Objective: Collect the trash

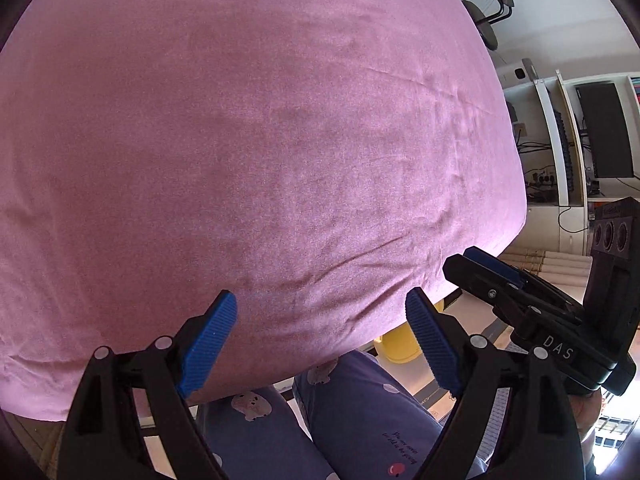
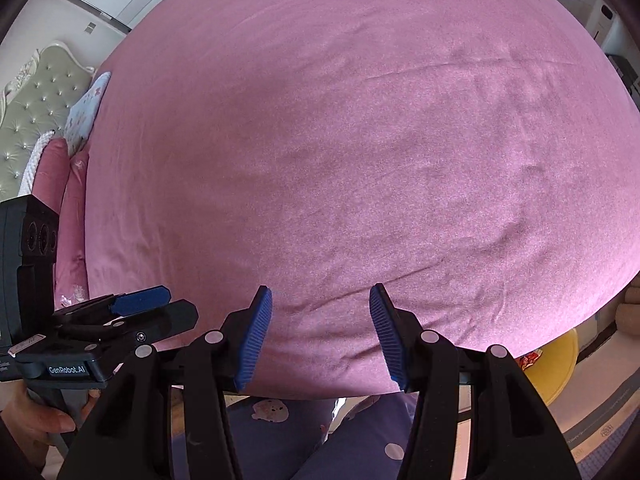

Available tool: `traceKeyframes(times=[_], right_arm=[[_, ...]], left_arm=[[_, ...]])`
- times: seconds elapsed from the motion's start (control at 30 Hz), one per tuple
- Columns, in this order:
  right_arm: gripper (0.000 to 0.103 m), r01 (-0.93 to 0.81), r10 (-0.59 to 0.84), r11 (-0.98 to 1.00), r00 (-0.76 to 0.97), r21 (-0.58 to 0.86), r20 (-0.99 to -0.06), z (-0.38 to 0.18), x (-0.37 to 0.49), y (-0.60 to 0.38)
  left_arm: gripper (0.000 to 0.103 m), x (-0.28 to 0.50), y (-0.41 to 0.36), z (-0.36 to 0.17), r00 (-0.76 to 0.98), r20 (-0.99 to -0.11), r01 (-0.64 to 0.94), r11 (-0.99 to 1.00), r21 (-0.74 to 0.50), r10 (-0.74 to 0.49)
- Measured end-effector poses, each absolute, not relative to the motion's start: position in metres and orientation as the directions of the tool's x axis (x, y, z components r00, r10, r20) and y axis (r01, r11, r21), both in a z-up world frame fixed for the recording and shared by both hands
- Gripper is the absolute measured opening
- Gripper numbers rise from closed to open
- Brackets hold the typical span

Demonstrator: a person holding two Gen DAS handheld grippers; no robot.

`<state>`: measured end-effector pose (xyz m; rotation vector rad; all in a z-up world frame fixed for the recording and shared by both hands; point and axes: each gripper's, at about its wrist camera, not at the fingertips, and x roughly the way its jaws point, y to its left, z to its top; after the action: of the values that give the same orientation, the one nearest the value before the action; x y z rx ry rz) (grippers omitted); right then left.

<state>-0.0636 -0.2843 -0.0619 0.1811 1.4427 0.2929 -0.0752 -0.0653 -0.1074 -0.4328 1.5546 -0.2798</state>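
Hovering side by side over the pink bed sheet (image 1: 256, 152), left gripper (image 1: 322, 340) and right gripper (image 2: 320, 334) both spread apart, gripping nothing. Peeking out past the bed's edge: a yellow trash bin (image 2: 560, 364), a red wrapper (image 2: 529, 359) lying inside. Standing close below: purple pajama legs (image 1: 360, 412).

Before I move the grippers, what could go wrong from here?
1. Both the left gripper and the right gripper are open over the bare pink sheet; closing now may pinch only fabric.
2. The yellow bin sits low past the bed edge, partly hidden, so a drop might miss.
3. The grippers are close together and may collide.
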Motion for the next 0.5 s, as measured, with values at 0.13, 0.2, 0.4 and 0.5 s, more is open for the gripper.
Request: traceKeyframes(times=[0.13, 0.2, 0.4, 0.5], right_arm=[[0.051, -0.12, 0.294, 0.952, 0.106, 0.281, -0.95, -0.051, -0.058, -0.279], [0.051, -0.132, 0.292, 0.952, 0.111, 0.277, -0.95, -0.045, -0.056, -0.28], [0.051, -0.193, 0.295, 0.944, 0.127, 0.268, -0.947, -0.022, -0.05, -0.279], [0.051, -0.232, 0.299, 0.938, 0.166, 0.258, -0.94, -0.006, -0.049, -0.277]], left_arm=[[0.086, -0.073, -0.059, -0.1, 0.035, -0.896, -0.116, 0.889, -0.443, -0.442], [0.086, -0.071, -0.06, -0.094, 0.054, -0.897, -0.12, 0.889, -0.442, -0.439], [0.086, -0.067, -0.058, -0.065, 0.13, -0.897, -0.151, 0.885, -0.44, -0.423], [0.086, -0.065, -0.057, -0.047, 0.197, -0.909, -0.161, 0.903, -0.398, -0.366]])
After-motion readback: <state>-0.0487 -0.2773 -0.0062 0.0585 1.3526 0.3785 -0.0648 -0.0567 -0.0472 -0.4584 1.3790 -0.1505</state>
